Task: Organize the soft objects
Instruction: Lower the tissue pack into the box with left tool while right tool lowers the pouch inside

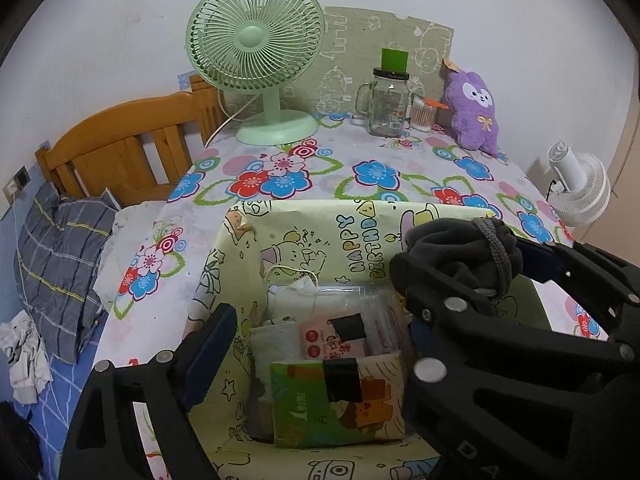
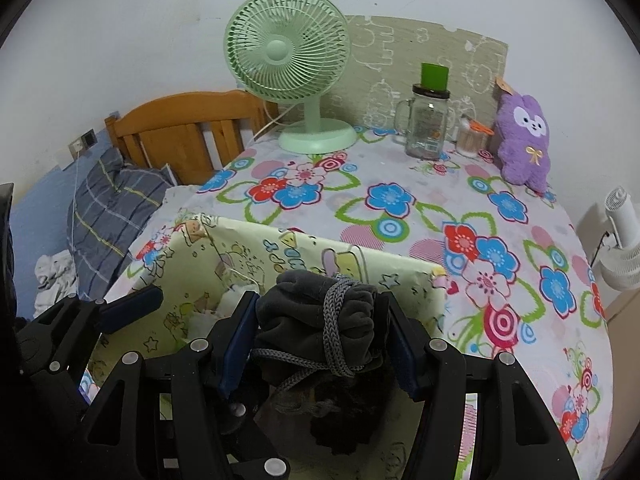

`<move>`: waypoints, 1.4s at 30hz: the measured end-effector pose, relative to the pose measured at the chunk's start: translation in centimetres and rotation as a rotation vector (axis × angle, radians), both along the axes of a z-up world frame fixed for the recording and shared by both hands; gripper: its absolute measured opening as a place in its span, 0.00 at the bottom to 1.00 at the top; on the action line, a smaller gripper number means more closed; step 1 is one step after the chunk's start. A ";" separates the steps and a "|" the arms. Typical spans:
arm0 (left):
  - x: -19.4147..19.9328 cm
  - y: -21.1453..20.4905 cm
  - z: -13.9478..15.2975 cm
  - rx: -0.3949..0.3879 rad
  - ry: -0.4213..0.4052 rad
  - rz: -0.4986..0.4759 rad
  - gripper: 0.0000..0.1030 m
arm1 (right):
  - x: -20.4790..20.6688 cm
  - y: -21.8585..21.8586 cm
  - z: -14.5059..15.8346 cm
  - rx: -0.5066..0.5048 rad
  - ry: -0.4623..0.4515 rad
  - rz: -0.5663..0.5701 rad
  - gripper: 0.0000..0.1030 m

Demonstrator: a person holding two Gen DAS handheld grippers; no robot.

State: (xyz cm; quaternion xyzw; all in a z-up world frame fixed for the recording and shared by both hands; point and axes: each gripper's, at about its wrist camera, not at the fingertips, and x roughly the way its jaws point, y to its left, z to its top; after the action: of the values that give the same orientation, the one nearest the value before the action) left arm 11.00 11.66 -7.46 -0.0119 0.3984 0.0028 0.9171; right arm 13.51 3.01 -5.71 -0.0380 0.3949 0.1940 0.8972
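Observation:
My right gripper (image 2: pixel 318 328) is shut on a dark grey cloth bundle (image 2: pixel 316 320) tied with a grey cord, held over the right side of a yellow cartoon-print box (image 2: pixel 240 236). The bundle also shows in the left wrist view (image 1: pixel 464 248), above the box (image 1: pixel 312 216). My left gripper (image 1: pixel 316 344) is open over the box, with nothing between its fingers. Inside the box lie tissue packs (image 1: pixel 340 400) and white soft items (image 1: pixel 288 296). A purple plush toy (image 1: pixel 474 110) leans at the back right of the table; it shows in the right wrist view (image 2: pixel 524 144) too.
A green desk fan (image 1: pixel 260 56), a glass jar with a green cap (image 1: pixel 388 100) and a cotton-swab cup (image 1: pixel 422 114) stand at the back of the floral tablecloth (image 1: pixel 360 176). A wooden bed frame (image 1: pixel 120 148) and pillow (image 1: pixel 60 264) are left. A white fan (image 1: pixel 580 188) is right.

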 end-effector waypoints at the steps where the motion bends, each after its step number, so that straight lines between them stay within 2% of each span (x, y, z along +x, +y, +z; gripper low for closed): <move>1: 0.0 0.0 0.0 -0.001 -0.001 0.000 0.88 | 0.1 0.1 0.0 -0.002 -0.004 0.001 0.61; 11: 0.1 0.7 0.4 0.005 -0.004 0.040 0.88 | 1.4 1.5 0.0 0.011 -0.019 0.033 0.62; 14: 0.3 0.7 0.3 0.014 -0.002 0.043 0.88 | 1.7 1.6 -0.2 0.005 0.005 0.035 0.64; 17: 0.4 0.5 0.2 0.017 -0.002 0.051 0.88 | 1.9 1.3 -0.4 0.013 0.030 0.034 0.69; 19: 0.3 0.5 0.3 0.008 -0.003 0.057 0.88 | 1.9 1.1 -0.4 0.025 0.037 0.037 0.79; 22: 0.3 0.4 0.4 -0.011 -0.003 0.063 0.89 | 1.6 0.9 -0.2 0.034 0.029 0.036 0.87; 31: -0.4 -0.3 0.7 -0.019 -0.002 0.071 0.93 | 1.2 0.0 -0.1 0.037 0.057 0.006 0.88; 42: -2.1 -2.2 2.2 -0.005 -0.051 0.054 0.99 | -0.8 -2.5 1.4 0.059 0.033 -0.036 0.88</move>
State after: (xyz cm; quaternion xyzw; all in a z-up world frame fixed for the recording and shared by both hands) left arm 8.88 9.42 -5.24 -0.0250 0.3745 0.0265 0.9265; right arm 12.66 0.47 -4.35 -0.0012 0.4045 0.1897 0.8947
